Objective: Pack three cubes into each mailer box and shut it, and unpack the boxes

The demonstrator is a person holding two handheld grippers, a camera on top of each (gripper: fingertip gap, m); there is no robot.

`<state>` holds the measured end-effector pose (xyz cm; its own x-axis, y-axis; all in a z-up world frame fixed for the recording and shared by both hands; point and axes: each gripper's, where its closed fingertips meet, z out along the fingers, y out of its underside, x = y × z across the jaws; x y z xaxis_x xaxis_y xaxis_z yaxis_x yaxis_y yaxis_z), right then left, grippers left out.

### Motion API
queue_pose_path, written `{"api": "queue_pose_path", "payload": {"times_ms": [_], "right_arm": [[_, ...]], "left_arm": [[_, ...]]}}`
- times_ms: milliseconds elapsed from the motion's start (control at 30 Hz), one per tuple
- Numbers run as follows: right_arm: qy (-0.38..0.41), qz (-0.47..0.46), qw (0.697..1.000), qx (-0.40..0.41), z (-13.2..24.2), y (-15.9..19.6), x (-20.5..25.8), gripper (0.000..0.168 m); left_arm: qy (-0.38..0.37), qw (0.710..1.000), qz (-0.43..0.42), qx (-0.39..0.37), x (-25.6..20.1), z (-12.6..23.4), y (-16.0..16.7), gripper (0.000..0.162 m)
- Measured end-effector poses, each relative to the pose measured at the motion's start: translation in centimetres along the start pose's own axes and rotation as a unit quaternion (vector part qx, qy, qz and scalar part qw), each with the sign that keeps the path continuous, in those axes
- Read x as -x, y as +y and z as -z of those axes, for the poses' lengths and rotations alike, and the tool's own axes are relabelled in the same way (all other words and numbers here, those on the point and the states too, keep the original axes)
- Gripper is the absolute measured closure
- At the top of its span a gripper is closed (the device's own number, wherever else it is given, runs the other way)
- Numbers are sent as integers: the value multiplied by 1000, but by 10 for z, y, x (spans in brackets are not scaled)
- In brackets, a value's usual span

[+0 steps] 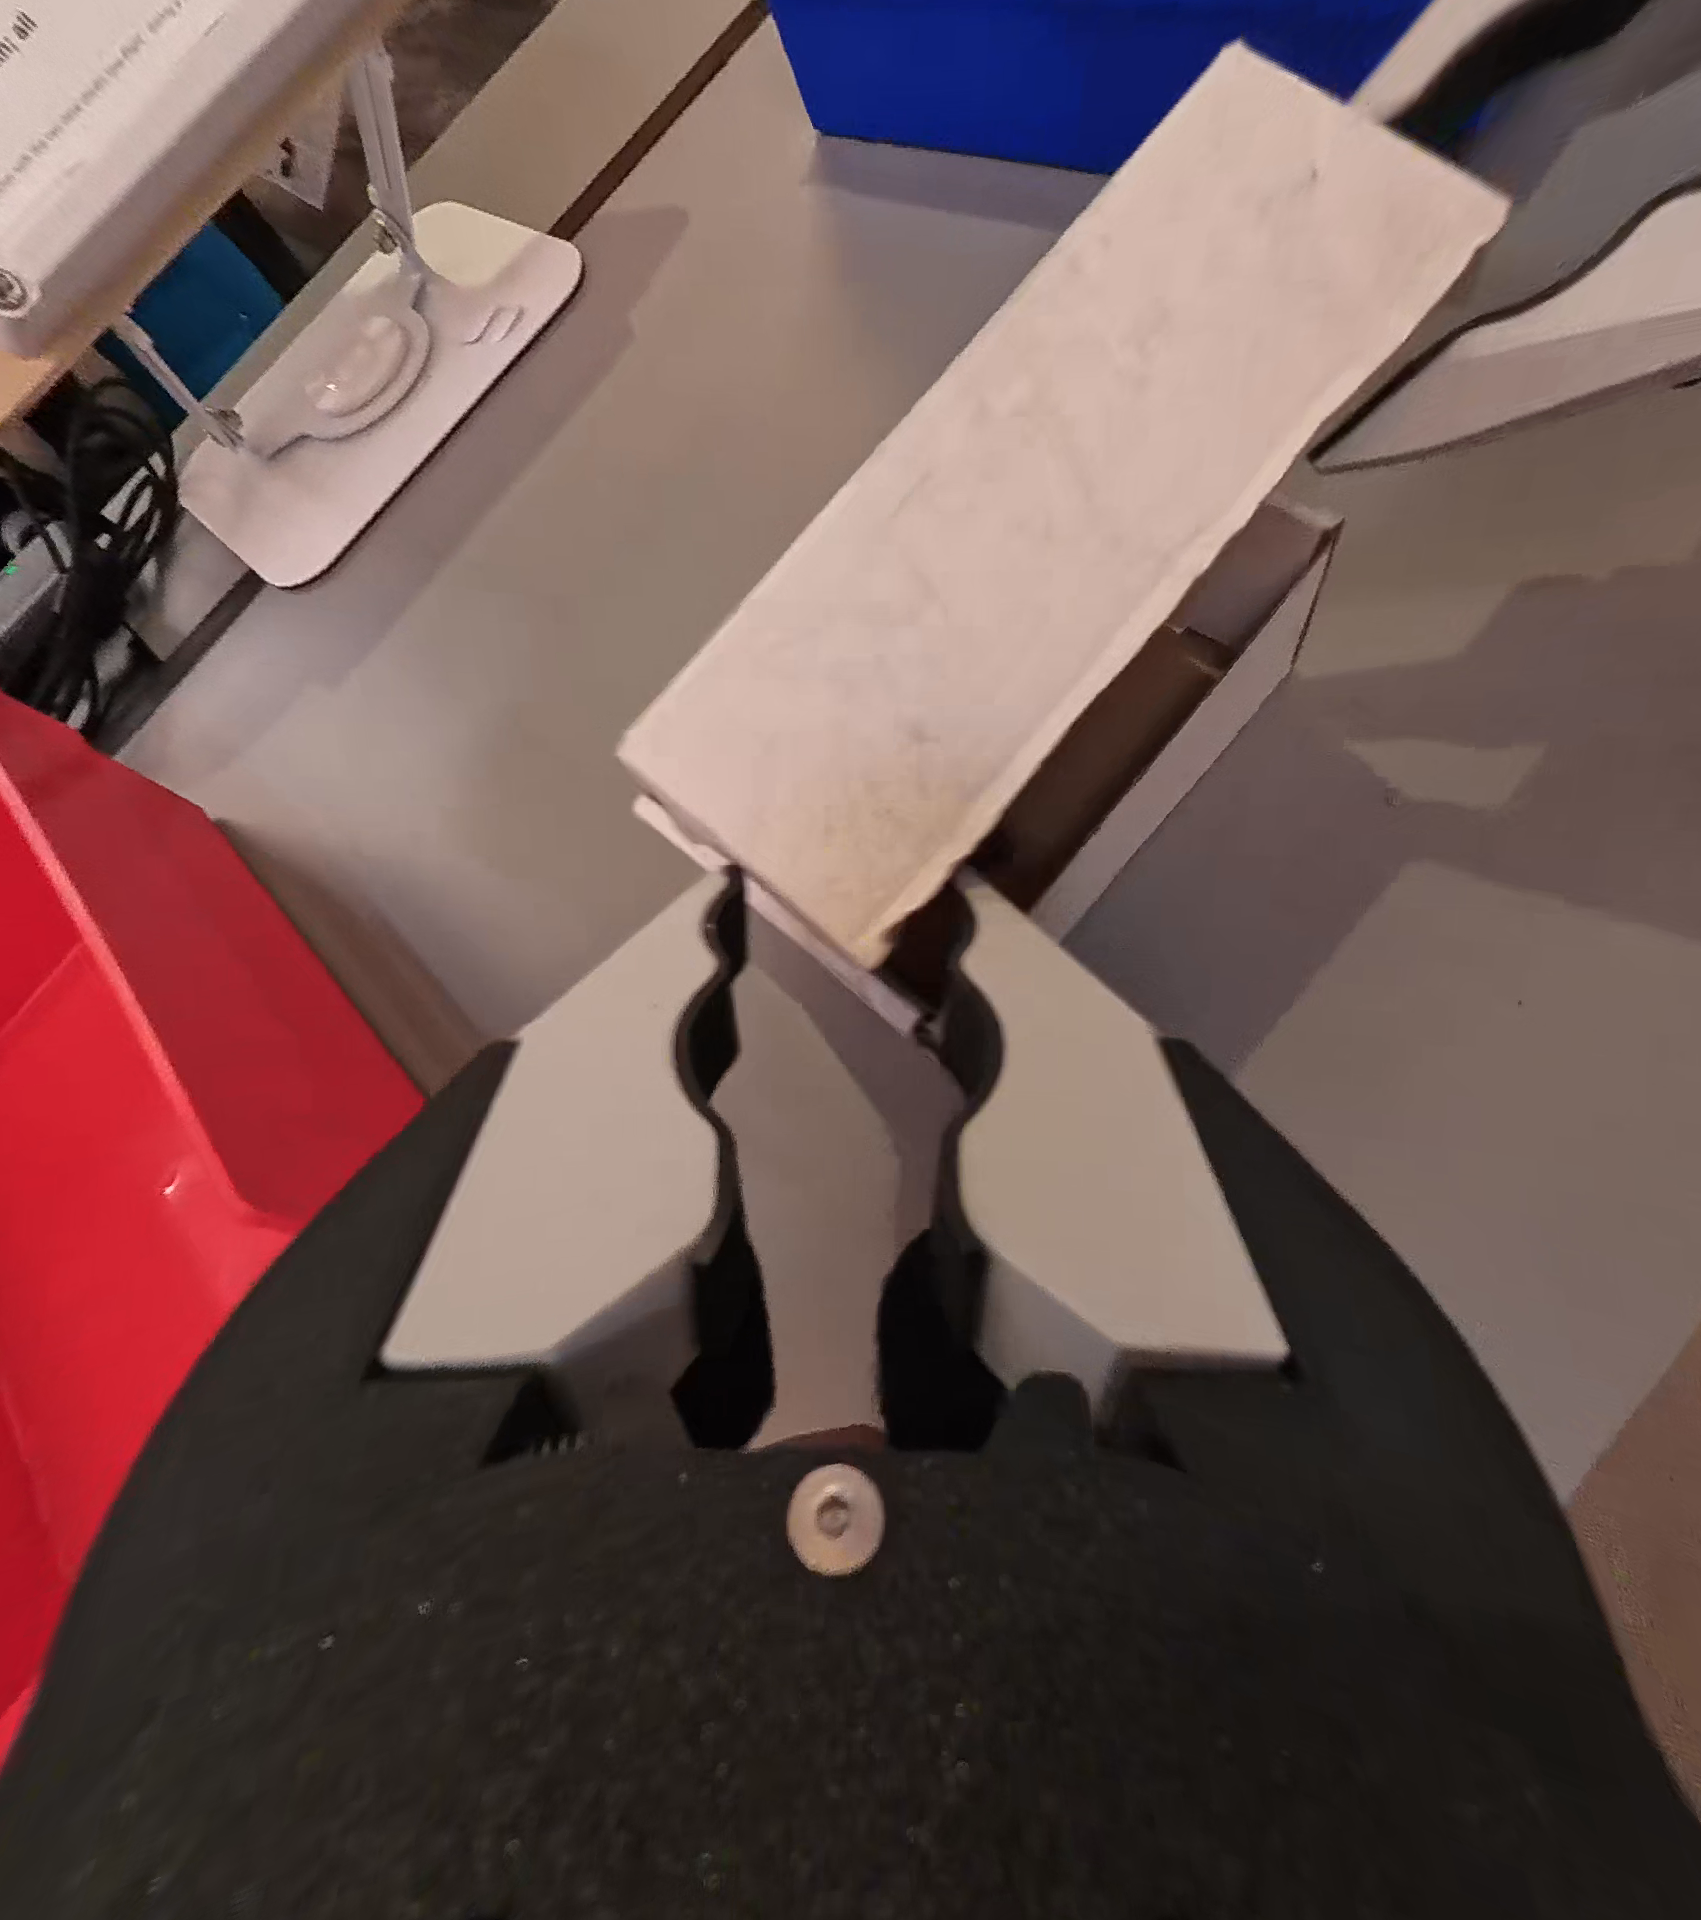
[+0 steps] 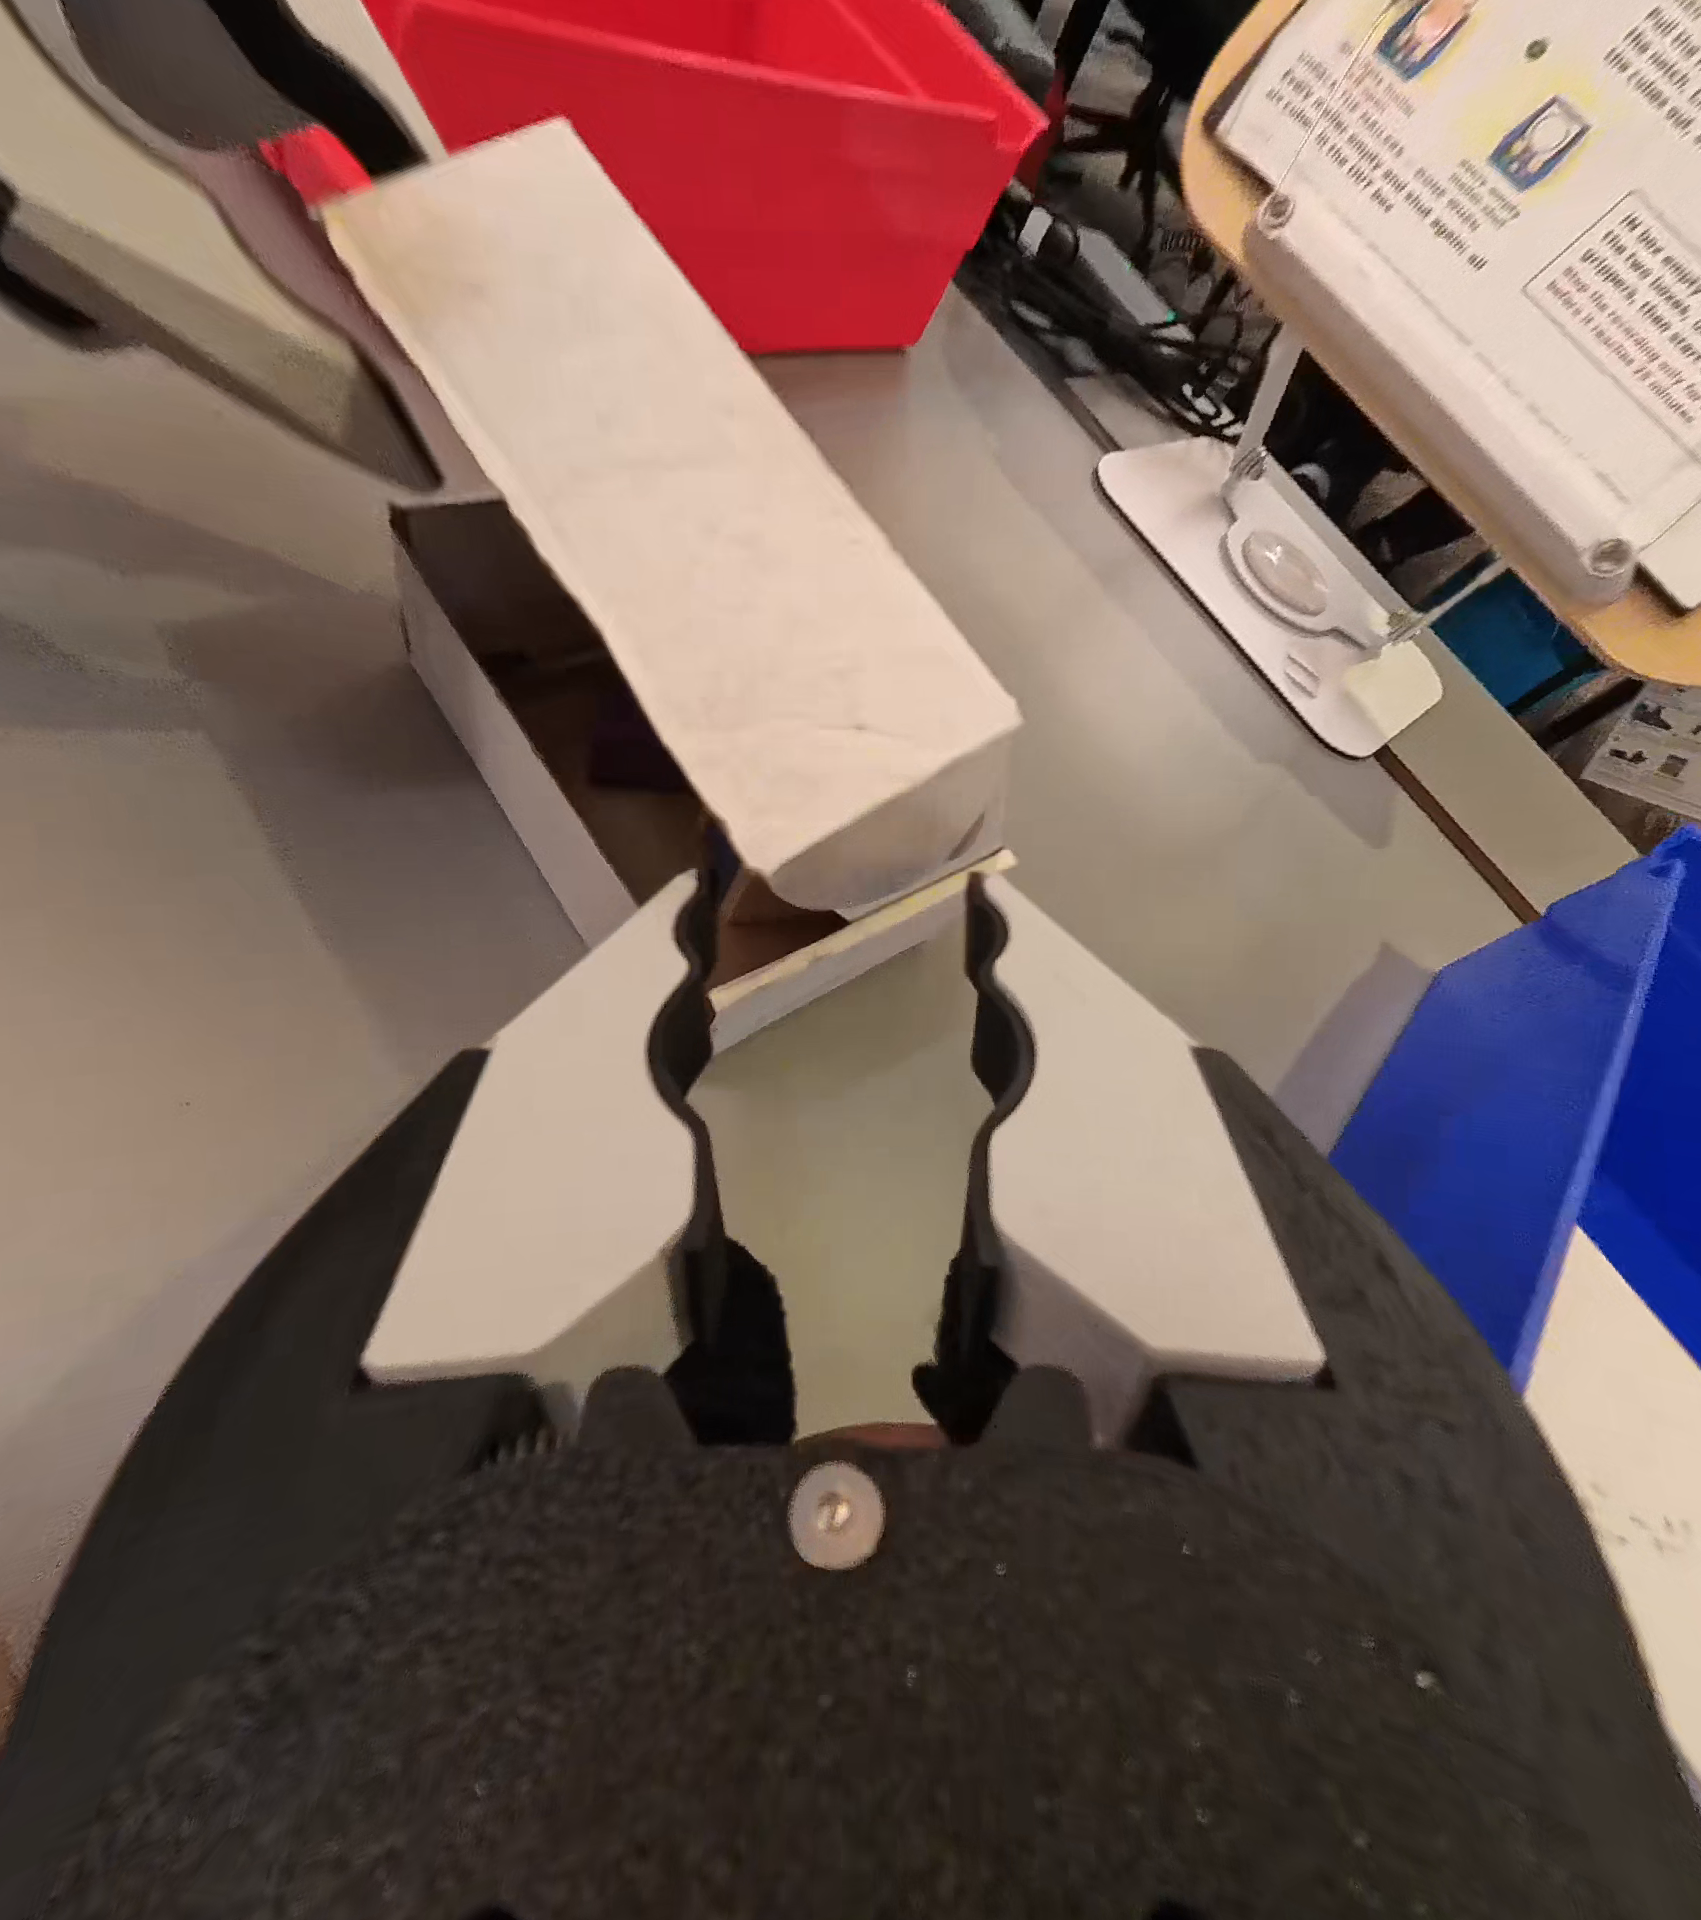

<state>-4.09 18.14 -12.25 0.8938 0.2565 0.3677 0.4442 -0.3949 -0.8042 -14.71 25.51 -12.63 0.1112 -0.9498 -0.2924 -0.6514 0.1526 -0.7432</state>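
- Box (image 1: 1022, 540) mid worktop (image 1: 1448, 1039), between red bin (image 1: 46, 1039) and blue bin (image 1: 1033, 73), lid half up.
- L hand-held gripper (image 1: 851, 904) and R hand-held gripper (image 2: 841, 904): I've both apart, at opposite lid ends, touching I think.
- I'd move both ends evenly, no twisting.

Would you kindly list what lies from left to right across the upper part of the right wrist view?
Mailer box with its lid raised → red bin → white stand base → instruction sheet.

A red bin (image 1: 46, 1039) sits at my left and a blue bin (image 2: 1604, 1143) at my right; ahead, a white stand (image 2: 1272, 592) holds a printed sheet (image 2: 1552, 208) on the grey table (image 1: 1448, 1039).
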Motion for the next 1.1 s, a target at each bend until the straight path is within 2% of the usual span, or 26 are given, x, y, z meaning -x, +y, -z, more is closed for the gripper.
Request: {"api": "queue_pose_path", "payload": {"times_ms": [33, 133, 267, 500, 567, 633, 733, 900, 1000, 1100], "right_arm": [[-2, 2, 1000, 6, -2, 1, 2, 131], [11, 8, 1000, 10, 2, -1, 0, 154], [-47, -21, 998, 46, 13, 5, 16, 158], [-176, -93, 968, 155, 13, 48, 55, 161], [-188, -103, 961, 176, 6, 61, 60, 161], [-187, -103, 960, 182, -2, 68, 61, 164], [-169, -92, 963, 187, -11, 73, 55, 168], [-177, -106, 961, 185, -9, 77, 54, 162], [-194, -110, 957, 183, 1, 83, 54, 149], [-209, -122, 955, 170, 8, 79, 49, 132]], "left_arm": [[-2, 1000, 0, -2, -1, 2, -1, 139], [8, 1000, 14, 6, -7, 9, 0, 145], [65, 996, 55, 33, -28, 17, 10, 148], [145, 980, 90, 107, -69, 9, 53, 149], [155, 977, 85, 120, -75, 0, 63, 150], [163, 975, 75, 128, -81, -6, 71, 161], [155, 977, 61, 131, -82, -12, 73, 162], [145, 979, 55, 134, -75, -11, 82, 160], [158, 977, 54, 135, -70, -8, 87, 139], [168, 976, 33, 132, -62, -3, 90, 126]]}}
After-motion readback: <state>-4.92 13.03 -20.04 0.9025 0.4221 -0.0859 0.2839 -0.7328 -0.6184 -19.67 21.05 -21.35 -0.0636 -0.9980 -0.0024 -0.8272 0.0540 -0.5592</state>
